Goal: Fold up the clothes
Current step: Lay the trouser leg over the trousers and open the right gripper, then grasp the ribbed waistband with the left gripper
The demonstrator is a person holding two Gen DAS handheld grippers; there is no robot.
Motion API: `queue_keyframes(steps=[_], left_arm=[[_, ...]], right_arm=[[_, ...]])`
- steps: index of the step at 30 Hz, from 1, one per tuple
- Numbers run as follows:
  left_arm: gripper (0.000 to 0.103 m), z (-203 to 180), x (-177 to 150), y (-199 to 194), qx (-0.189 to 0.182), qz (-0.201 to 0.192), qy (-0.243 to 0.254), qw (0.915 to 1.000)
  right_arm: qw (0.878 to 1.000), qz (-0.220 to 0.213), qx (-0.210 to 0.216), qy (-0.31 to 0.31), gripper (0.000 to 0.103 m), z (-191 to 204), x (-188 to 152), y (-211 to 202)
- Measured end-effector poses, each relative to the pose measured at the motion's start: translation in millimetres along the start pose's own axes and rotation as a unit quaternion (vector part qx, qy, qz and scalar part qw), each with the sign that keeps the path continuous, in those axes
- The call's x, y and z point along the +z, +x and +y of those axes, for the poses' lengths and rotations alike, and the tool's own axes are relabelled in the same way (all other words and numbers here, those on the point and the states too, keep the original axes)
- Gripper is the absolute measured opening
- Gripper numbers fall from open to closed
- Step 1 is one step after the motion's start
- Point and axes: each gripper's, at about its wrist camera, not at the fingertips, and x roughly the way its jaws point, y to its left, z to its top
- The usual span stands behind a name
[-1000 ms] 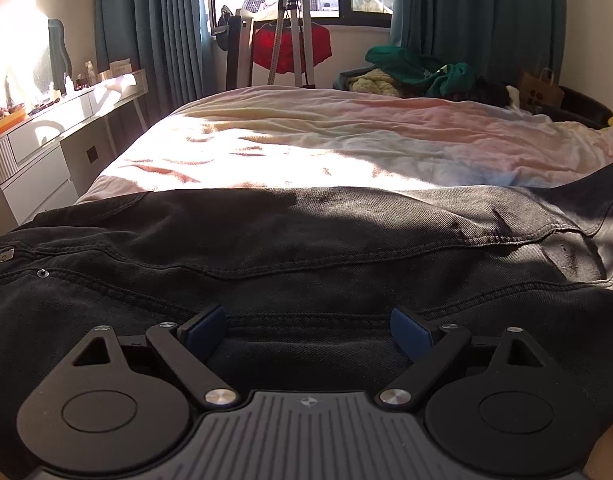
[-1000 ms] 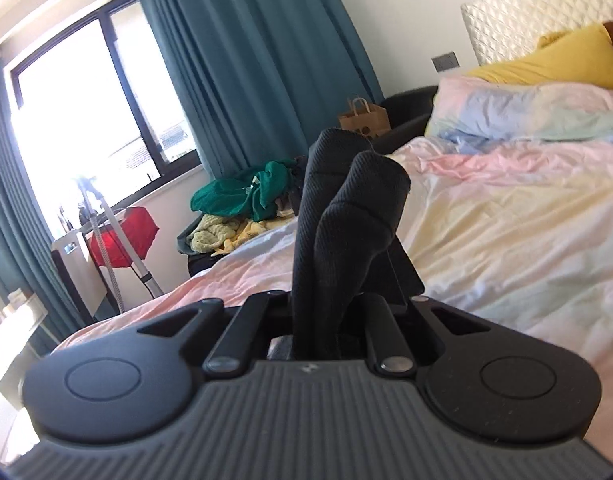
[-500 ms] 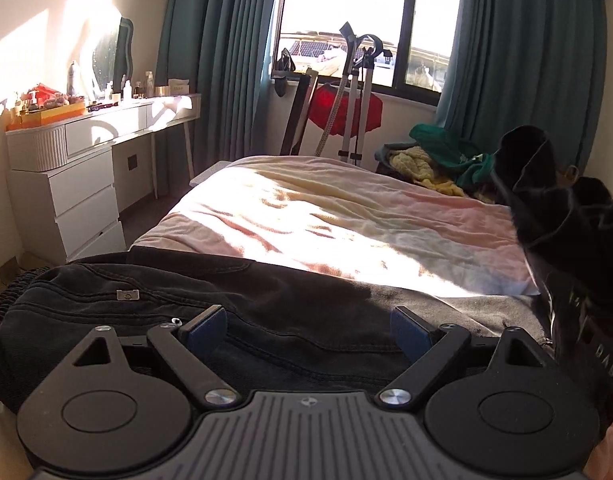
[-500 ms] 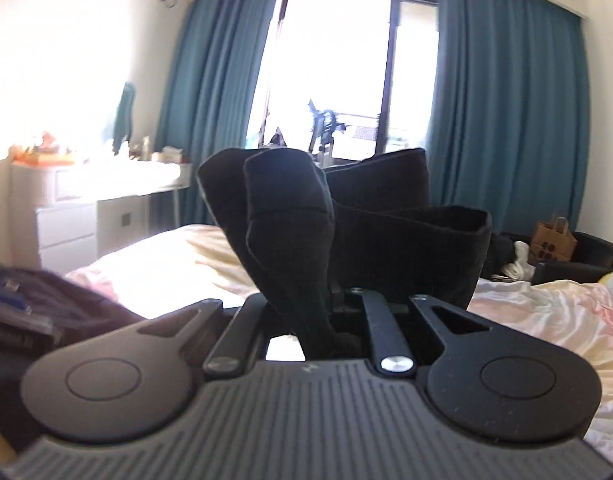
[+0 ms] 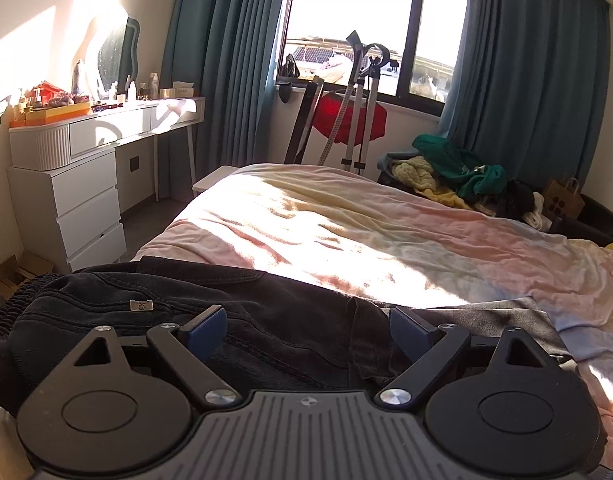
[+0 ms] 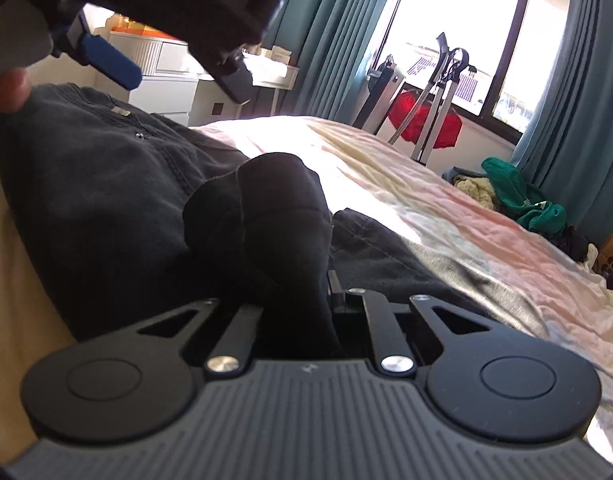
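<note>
A pair of black denim trousers [image 5: 234, 320] lies across the near edge of the bed [image 5: 346, 232], which is covered with a pastel pink, yellow and blue sheet lit by strong sun. The waistband with its small metal tag sits toward the near left corner of the bed, and the cloth runs to the right along that edge, where a greyer, faded part of the fabric lies flat on the sheet.

The left gripper [image 5: 308, 326] hovers just above the trousers with its jaws spread wide; the blue pads stand apart and nothing sits between them. In the right wrist view this same gripper appears at the upper left, above the waistband, with part of a person's hand [image 6: 8, 88] beside it.

The right gripper [image 6: 306, 300] has its jaws nearly pressed together, pinching a bunched fold of the black trouser fabric [image 6: 262, 216] that rises in front of its camera over the rest of the garment.

Beyond the far edge of the bed stand teal curtains [image 5: 226, 60] and a bright window, and a white dresser [image 5: 78, 184] stands to the left.
</note>
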Motion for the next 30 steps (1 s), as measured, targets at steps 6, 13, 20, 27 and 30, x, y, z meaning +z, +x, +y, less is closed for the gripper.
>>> queue_keyframes(steps=[6,13,20,27,30], left_arm=[[0.090,-4.6,-8.0,7.3,-0.008,0.005,0.011,0.9999],[0.091,-5.4,-11.3,7.8,-0.012,-0.001,0.016,0.9998],[0.091,-15.6,-18.4,14.3,-0.012,0.007,0.042,0.9990],[0.091,-44.9,-37.0,27.7,-0.008,0.022,0.101,0.9947],[0.091,-53.9,-48.4,40.4,0.006,0.047,0.122,0.9914]], right_arm=[[1.000,0.003,0.004,0.023,0.025,-3.6,7.0,-3.8],[0.986,0.039,0.116,0.117,0.087,-16.9,2.9,-38.7],[0.975,0.024,0.090,0.201,0.087,-79.6,10.6,-64.9],[0.962,0.027,-0.035,0.269,0.087,-132.0,-5.5,-38.9],[0.947,0.069,-0.043,0.310,0.087,-144.2,-24.0,-18.7]])
